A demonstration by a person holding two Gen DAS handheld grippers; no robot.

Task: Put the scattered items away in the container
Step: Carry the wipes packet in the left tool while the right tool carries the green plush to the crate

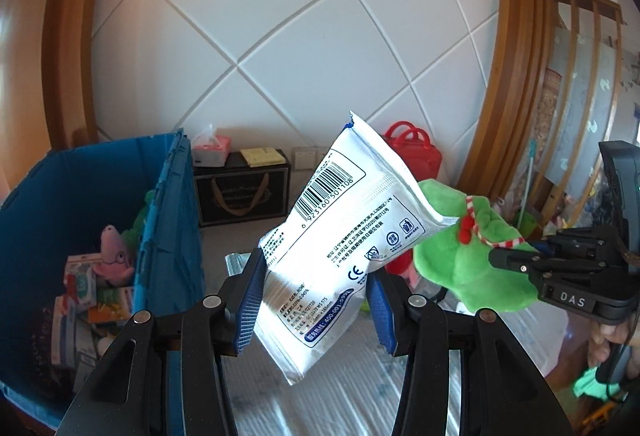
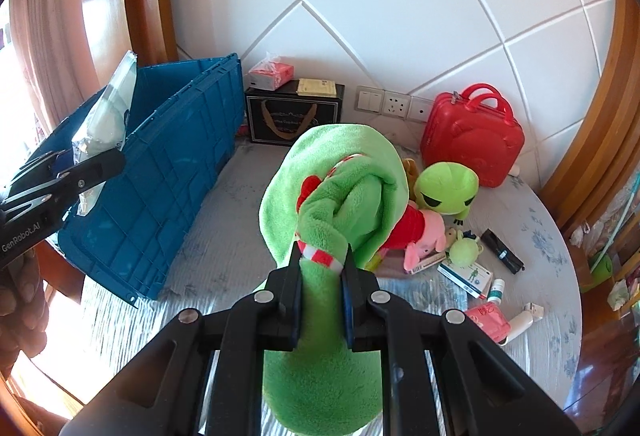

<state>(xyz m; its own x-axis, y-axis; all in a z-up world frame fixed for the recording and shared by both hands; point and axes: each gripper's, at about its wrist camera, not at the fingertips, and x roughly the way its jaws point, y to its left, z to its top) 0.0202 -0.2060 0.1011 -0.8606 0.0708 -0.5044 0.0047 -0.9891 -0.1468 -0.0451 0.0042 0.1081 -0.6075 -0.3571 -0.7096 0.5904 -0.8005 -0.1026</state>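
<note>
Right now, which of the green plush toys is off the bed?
The big green plush with the red-and-white striped scarf, clamped in the right tool. The frog plush and small green plush lie on the bed.

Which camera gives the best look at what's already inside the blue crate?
The left wrist view. It looks over the blue crate's open top, showing a pink plush toy and small boxes piled inside. The right wrist view shows only the crate's ribbed outer wall and rim; its contents are hidden there.
</note>
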